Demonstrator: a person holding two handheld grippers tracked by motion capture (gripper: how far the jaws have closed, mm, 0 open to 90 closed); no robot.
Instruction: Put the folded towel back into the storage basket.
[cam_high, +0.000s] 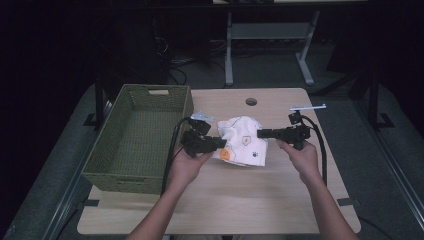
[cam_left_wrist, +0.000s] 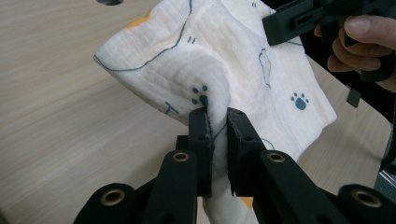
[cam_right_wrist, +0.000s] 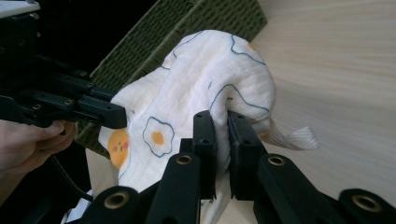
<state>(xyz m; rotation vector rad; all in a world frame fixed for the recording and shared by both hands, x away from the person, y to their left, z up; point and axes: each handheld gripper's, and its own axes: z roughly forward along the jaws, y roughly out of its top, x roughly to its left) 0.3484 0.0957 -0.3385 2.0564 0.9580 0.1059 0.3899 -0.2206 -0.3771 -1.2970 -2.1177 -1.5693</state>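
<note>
The wooden table (cam_high: 220, 200) carries a green woven basket (cam_high: 137, 145) at its left side, just beside the work. Near the basket, a white printed cloth (cam_high: 242, 140) hangs above the table's middle, pinched by both claws: left claw (cam_high: 222, 143) on one edge, right claw (cam_high: 260, 133) opposite. A crumpled clear wrapper (cam_high: 201, 116) lies behind the left claw.

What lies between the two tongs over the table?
The white printed cloth, pinched at one side by the left tongs and at the other by the right tongs; the high view shows it.
</note>
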